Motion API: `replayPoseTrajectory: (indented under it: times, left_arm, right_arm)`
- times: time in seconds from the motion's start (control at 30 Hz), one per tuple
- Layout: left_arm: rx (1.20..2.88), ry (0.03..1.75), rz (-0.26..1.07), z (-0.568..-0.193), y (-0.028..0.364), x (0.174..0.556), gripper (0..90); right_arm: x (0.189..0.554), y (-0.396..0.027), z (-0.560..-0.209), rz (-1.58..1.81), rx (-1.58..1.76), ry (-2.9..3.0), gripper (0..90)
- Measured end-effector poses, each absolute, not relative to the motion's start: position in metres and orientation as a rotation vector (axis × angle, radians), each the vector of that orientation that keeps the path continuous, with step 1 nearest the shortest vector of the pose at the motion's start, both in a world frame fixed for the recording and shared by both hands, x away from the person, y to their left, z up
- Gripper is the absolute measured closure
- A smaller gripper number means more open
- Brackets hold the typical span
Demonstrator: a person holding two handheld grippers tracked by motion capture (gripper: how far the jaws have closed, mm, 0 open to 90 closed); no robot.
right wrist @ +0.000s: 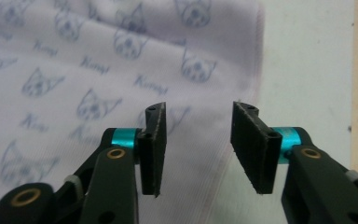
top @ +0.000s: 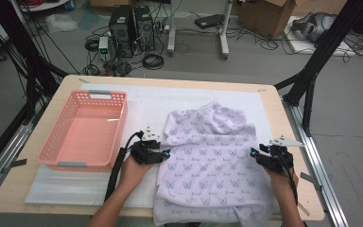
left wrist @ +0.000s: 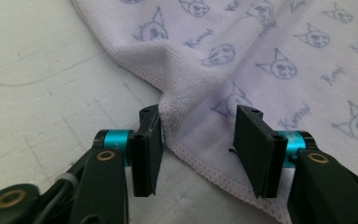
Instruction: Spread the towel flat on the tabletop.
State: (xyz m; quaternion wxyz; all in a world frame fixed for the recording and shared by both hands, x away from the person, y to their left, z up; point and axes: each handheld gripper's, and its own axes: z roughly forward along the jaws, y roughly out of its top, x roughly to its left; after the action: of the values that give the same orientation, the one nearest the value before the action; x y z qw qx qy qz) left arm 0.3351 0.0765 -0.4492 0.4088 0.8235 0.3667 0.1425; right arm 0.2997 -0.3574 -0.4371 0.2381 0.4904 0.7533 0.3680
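Lavender towel [top: 208, 161] with the little cat-face print is what sits closest, its near end hanging over the front edge of the table [top: 38, 201], a bit right of the middle. It lies on a white foam mat [top: 137, 101] that covers most of the tabletop, and its far end is bunched up in soft folds around the centre of the mat.

Left gripper [top: 163, 154] is parked right at the towel's left edge. In the left gripper view its jaws stand about half open, straddling the stitched hem [left wrist: 200, 165]; the left jaw looks to be brushing the fold of cloth, the right one is clear of it, so nothing is actually pinched. Right gripper [top: 254, 152] sits at the towel's right edge, close to the right side of the table. In the right gripper view its jaws are also roughly half open, hovering above the hem where cloth [right wrist: 98, 93] meets mat, and they aren't gripping anything.

Off to the left there's a pink plastic basket [top: 56, 142] near the left edge of the table, well apart from the towel, with nothing visible inside. Both of the person's forearms come in over the front edge.
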Motion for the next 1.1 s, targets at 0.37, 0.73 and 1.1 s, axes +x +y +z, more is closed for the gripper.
replayPoseTrajectory:
  times: [0.37, 0.73, 1.1]
  left_arm:
    - [1.959, 1.002, 0.398, -0.441, 0.095, 0.338, 85.0]
    - [1.937, 1.014, 0.219, -0.452, 0.093, 0.283, 38.7]
    - [2.015, 1.040, 0.397, -0.447, 0.076, 0.287, 87.0]
  right_arm:
    - [0.257, -0.364, -0.445, 1.021, 1.301, 2.150, 52.1]
    - [0.238, -0.360, -0.448, 0.978, 1.263, 2.186, 56.6]
    - [0.262, -0.350, -0.446, 0.972, 1.227, 2.207, 87.7]
